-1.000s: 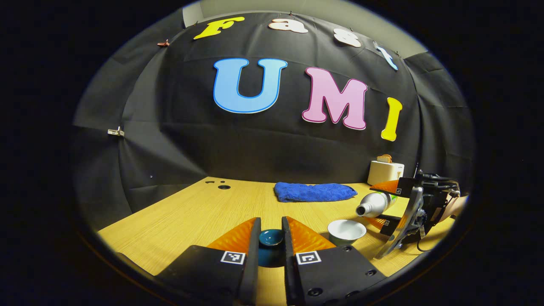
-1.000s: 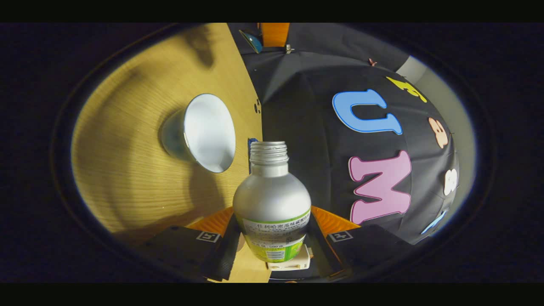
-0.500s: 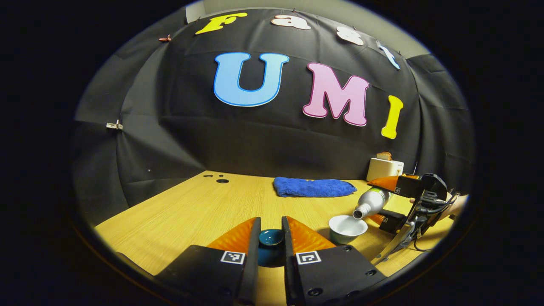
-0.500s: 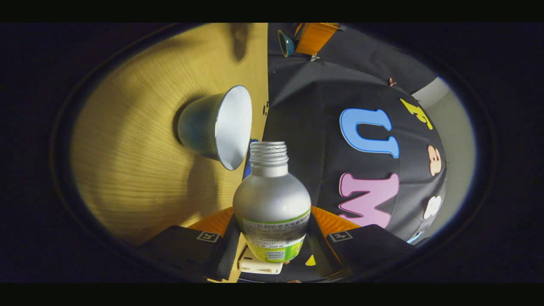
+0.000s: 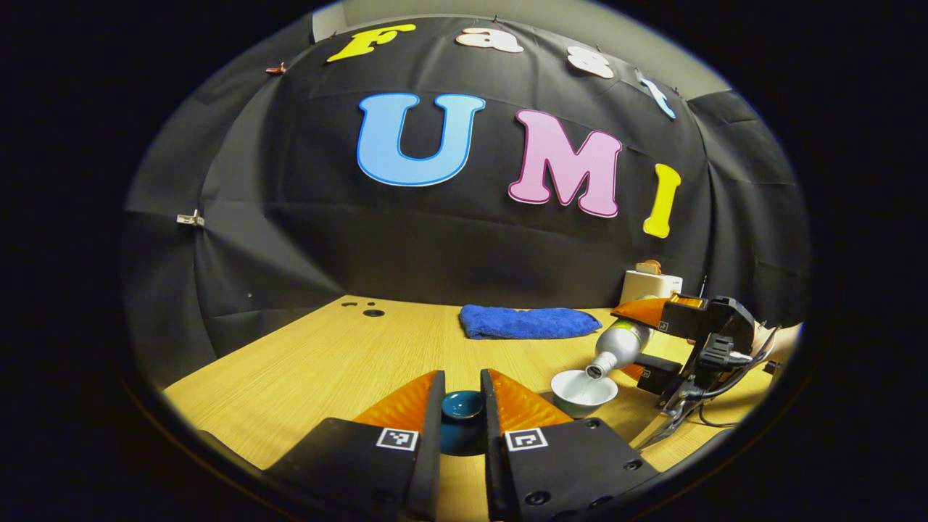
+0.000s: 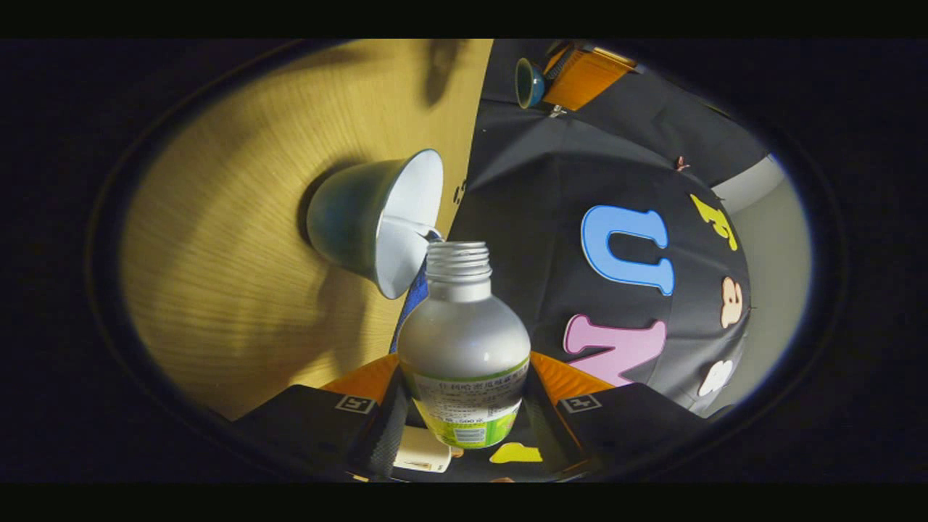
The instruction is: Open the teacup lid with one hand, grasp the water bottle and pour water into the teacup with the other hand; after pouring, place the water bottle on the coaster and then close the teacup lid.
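Left gripper view faces the wall; right, rolled sideways; both share the teacup (image 5: 583,391).

Bottle (image 5: 622,342) mouth over teacup (image 5: 583,392)

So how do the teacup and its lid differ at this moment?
The teacup stands on the table, free of any gripper, while the lid is clamped between the left gripper fingers. The teacup shows a white inside and takes the tilted water bottle mouth over its rim; the lid shows dark teal and sits well apart from the bottle. The teacup looks wider than the lid. Both have teal outsides.
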Available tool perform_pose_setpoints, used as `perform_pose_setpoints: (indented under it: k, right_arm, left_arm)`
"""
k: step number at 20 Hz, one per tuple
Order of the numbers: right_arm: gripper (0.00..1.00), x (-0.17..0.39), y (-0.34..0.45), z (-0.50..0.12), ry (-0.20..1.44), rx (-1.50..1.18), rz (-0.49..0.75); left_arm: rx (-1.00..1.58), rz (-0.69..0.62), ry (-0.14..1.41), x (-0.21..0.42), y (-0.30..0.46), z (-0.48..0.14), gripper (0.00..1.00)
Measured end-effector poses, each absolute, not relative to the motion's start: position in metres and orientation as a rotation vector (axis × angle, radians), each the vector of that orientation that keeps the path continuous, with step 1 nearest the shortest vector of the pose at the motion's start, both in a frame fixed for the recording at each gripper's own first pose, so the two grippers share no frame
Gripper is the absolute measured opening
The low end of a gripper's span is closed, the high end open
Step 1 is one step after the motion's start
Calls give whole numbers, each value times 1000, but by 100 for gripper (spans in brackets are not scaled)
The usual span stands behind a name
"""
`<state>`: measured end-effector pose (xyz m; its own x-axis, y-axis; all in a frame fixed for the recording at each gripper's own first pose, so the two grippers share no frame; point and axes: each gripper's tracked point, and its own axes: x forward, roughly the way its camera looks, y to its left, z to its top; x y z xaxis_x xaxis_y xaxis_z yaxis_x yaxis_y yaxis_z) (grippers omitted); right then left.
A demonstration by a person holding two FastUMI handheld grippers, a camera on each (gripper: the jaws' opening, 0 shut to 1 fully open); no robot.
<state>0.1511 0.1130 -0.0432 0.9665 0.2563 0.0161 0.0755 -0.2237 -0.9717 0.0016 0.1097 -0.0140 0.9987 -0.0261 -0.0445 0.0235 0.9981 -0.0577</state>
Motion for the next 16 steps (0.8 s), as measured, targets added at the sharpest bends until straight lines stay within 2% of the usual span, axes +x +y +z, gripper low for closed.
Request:
perform_pose_setpoints:
  k: [16]
  right_arm:
    - [76, 152, 119, -18, -352, -1948, 102]
  left_arm:
    - [-72, -38, 36, -2, 106, -12, 29]
